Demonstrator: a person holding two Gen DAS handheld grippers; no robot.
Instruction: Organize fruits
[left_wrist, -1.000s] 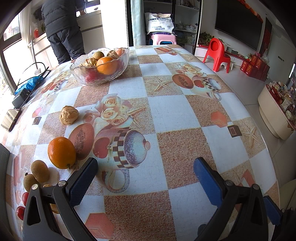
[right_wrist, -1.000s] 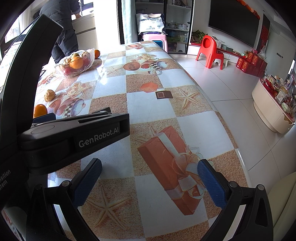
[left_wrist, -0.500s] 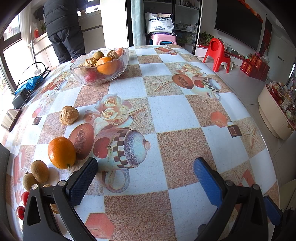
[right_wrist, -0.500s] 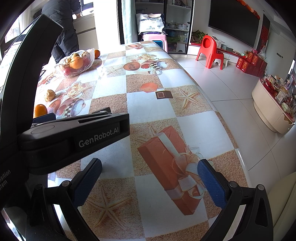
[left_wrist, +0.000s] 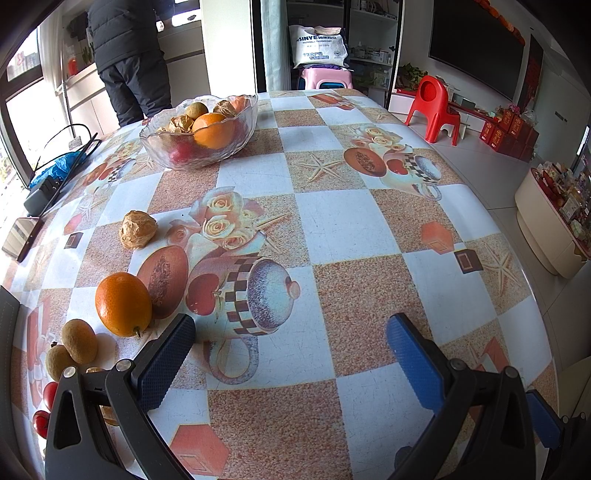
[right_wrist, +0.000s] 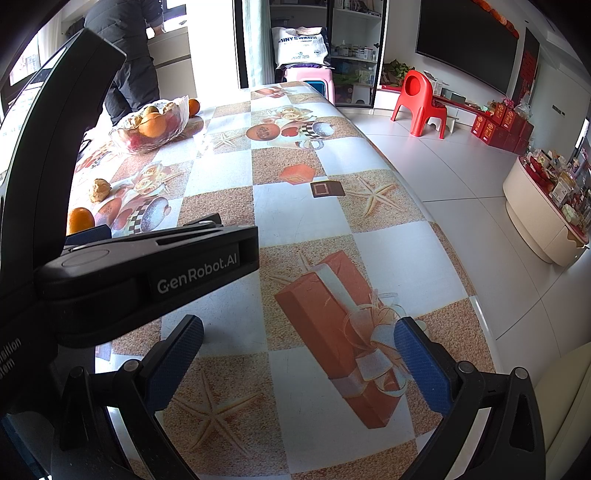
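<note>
A glass bowl (left_wrist: 162, 142) with an orange, a red fruit and several brown fruits stands at the far left of the table; the right wrist view shows the bowl (right_wrist: 127, 142) too. An orange (left_wrist: 123, 303) lies just beyond my left finger tip. A wrinkled brown fruit (left_wrist: 137, 229) lies farther on. Two kiwis (left_wrist: 72, 349) and small red fruits (left_wrist: 50, 395) sit at the near left edge. My left gripper (left_wrist: 290, 349) hovers open over the cloth, empty. My right gripper (right_wrist: 299, 352) is open and empty above a printed gift box, with the left gripper's body (right_wrist: 147, 269) close on its left.
A person in dark clothes (left_wrist: 127, 55) stands beyond the table's far left corner. A phone (left_wrist: 20, 236) and a charger with a blue cloth (left_wrist: 51, 177) lie on the left edge. The table's right edge (right_wrist: 417, 206) drops to a white floor with a red chair (right_wrist: 419, 101).
</note>
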